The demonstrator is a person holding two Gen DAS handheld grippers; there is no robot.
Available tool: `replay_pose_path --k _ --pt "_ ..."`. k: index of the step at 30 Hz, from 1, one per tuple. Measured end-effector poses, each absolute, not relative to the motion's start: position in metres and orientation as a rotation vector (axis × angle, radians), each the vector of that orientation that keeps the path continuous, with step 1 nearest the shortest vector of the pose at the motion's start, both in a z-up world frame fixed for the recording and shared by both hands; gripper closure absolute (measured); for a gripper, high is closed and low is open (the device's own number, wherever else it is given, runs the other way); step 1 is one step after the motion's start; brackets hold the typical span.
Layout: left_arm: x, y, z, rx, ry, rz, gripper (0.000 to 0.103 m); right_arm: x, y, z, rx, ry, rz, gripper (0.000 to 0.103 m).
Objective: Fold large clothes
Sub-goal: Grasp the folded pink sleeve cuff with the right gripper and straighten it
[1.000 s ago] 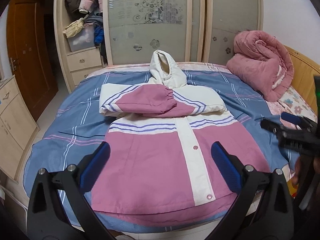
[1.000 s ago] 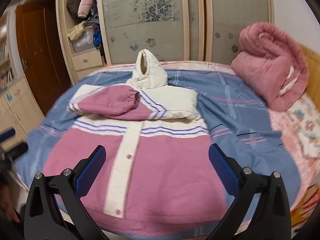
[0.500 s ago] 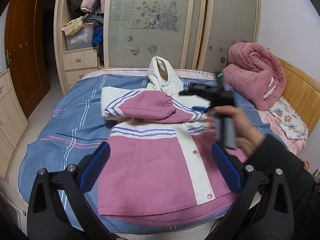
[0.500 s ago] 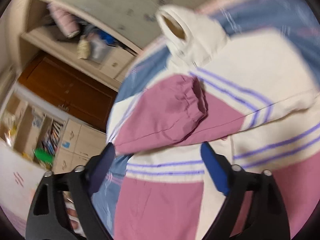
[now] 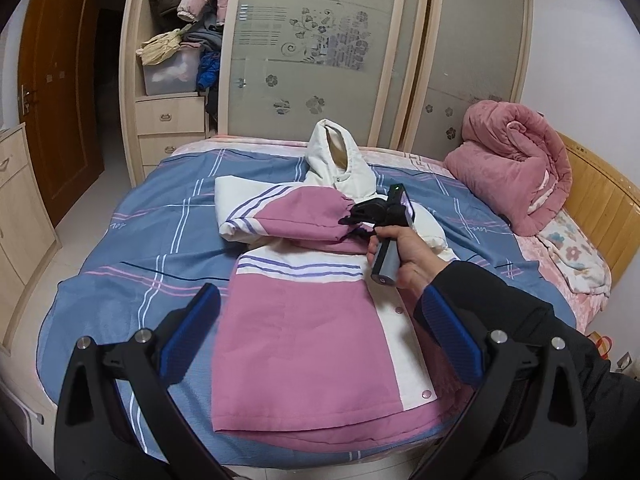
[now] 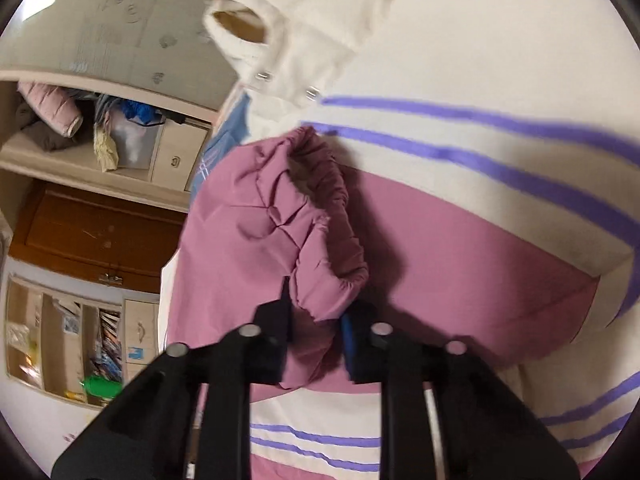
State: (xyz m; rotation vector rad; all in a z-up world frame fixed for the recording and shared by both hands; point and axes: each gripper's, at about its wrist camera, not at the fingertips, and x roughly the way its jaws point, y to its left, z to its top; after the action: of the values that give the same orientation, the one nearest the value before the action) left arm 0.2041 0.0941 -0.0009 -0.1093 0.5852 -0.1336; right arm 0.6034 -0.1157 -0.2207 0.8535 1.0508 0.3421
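Right gripper (image 6: 316,316) pinching the gathered pink elastic sleeve cuff (image 6: 340,240) of the padded pink-and-white hooded jacket (image 5: 304,320), left gripper (image 5: 320,336) hanging spread: shallow bite likely risking slipping, the folded sleeve flopping open.

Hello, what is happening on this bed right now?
A person is folding a pink and white hooded jacket spread on the bed. The right gripper has its fingers shut on the elastic cuff of the sleeve folded across the chest. The left gripper hangs open above the hem, holding nothing.
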Motion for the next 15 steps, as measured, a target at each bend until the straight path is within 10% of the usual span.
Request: replay_pose_path --k 15 --pt "0.205 0.095 -0.002 -0.117 0.590 -0.142 0.002 0.577 -0.182 -0.027 0.400 0.633 0.285 0.089"
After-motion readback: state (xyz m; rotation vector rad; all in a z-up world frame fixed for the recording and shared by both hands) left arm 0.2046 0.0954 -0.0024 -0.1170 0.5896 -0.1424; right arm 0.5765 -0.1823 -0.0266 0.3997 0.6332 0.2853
